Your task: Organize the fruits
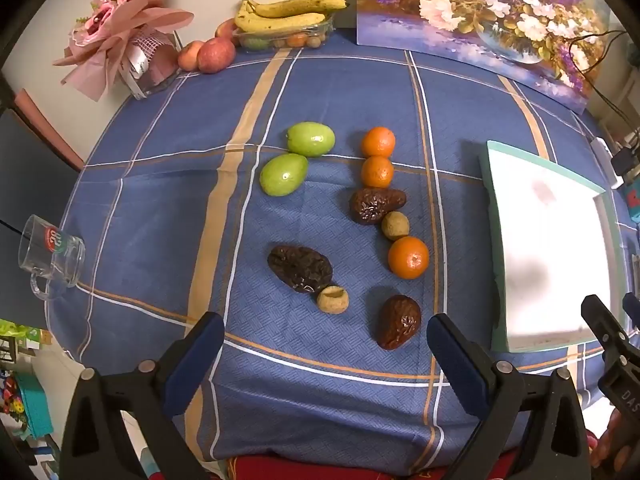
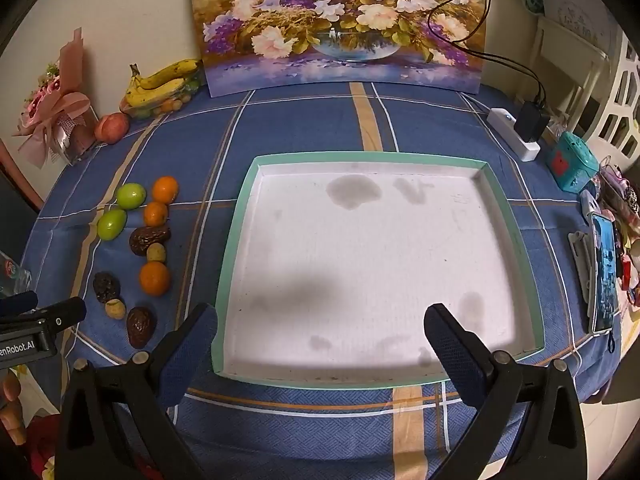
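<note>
step: start, nothing picked | left gripper wide open, empty, above loose fruits on bench | right gripper wide open over bare tray | next: i'd lower left onto nearest dark fruit

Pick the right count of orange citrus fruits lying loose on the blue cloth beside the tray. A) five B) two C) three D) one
C: the left wrist view shows three oranges in the column left of the tray: one at the far end, one just below it, and a larger one nearer the camera.
</note>
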Demonstrator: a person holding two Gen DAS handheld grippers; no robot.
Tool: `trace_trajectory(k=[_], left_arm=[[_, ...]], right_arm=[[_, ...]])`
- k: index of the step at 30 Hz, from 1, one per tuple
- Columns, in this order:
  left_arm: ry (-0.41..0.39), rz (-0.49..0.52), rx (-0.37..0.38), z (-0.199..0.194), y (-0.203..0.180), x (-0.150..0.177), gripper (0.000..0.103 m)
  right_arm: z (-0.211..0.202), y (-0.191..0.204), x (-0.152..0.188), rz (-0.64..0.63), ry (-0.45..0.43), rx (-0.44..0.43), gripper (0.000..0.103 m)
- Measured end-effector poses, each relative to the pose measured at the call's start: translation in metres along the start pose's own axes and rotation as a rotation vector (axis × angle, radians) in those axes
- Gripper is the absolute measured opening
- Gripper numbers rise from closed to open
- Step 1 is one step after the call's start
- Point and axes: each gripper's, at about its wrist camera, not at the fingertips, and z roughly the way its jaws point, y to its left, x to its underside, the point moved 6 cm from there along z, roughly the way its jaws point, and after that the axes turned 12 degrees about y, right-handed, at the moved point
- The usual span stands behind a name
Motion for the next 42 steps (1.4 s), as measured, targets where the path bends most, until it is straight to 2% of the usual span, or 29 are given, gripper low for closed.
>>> trace_trajectory(k=[42], left_arm=[[-0.011,-0.008,0.009,-0.0045,0.0024,-0.0030,0.102]], right_arm=[[0.0018,0.0010,0.0012,-0.002,-0.002,0.002,0.103]])
